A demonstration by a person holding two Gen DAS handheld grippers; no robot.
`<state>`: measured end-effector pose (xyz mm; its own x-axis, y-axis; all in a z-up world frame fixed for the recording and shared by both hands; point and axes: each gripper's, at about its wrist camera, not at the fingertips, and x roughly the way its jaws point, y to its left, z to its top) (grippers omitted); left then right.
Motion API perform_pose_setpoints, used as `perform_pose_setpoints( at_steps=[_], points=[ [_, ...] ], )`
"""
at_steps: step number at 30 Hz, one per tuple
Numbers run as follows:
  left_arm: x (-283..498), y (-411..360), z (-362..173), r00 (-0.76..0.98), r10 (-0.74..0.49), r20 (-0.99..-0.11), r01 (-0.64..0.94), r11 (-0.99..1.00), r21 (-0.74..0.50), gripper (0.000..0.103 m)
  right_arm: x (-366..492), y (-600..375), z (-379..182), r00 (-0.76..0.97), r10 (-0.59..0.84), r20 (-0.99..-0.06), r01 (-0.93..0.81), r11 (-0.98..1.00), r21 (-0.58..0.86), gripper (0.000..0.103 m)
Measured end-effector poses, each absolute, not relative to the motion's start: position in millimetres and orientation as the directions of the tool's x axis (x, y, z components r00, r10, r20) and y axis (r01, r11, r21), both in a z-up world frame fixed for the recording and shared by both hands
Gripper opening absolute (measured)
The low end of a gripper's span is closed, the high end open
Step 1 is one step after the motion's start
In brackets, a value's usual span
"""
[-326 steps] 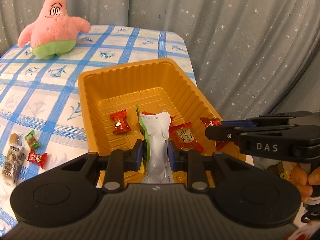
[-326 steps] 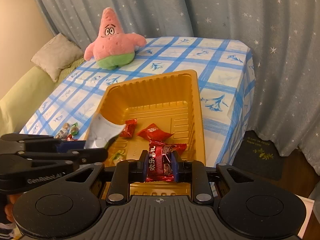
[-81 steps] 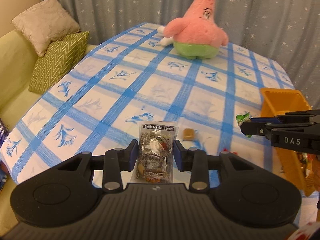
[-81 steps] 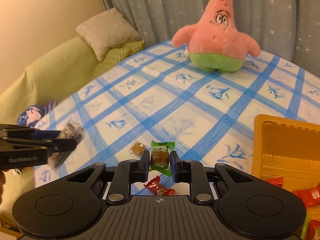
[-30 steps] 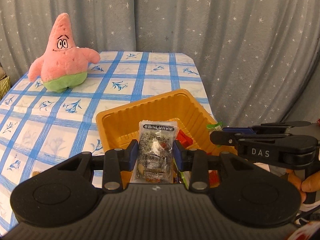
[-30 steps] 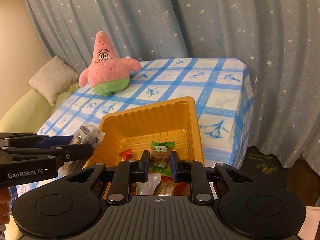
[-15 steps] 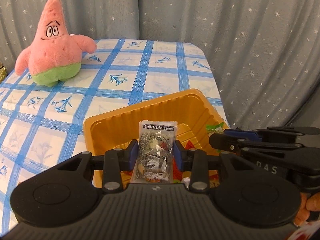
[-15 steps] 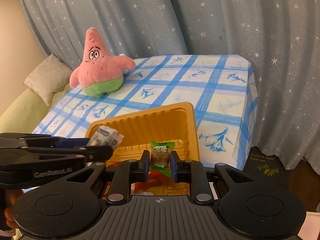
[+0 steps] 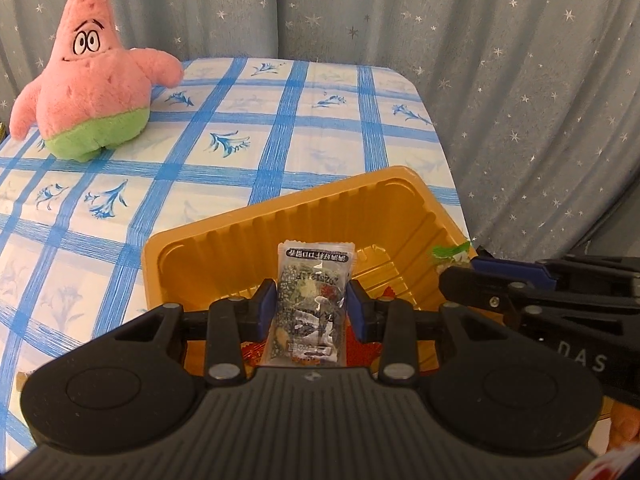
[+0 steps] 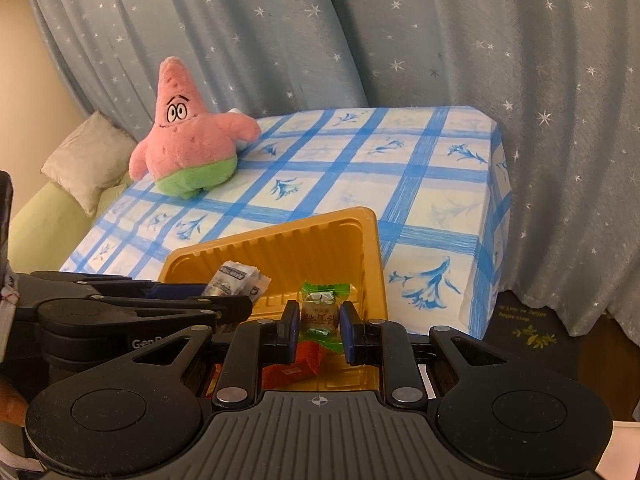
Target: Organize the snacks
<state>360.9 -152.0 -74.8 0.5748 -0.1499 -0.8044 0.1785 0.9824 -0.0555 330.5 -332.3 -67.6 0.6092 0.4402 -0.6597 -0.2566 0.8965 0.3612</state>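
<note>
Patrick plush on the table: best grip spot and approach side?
A judgement: grip the Patrick plush on its narrow pointed head, coming down from above. It stands upright, the tip is its slimmest part, and the body looks too wide for the jaws. Both the left gripper and right gripper are occupied.

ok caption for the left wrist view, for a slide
Left gripper holds a clear mixed-snack packet above the orange tray.

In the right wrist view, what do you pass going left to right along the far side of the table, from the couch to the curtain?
Grey cushion → pink starfish plush → blue checked tablecloth → starry curtain.
</note>
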Motion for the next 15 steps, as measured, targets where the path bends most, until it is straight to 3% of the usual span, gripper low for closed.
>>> perform_pose_setpoints(
  at_steps=[15],
  points=[
    [341.9,-131.1,-56.3,0.596,-0.166,-0.786,0.165,0.983,-0.083,0.035,329.0,-332.0,-59.8,0.615,0.447,-0.649,-0.274,0.893,0.356,0.022]
  ],
)
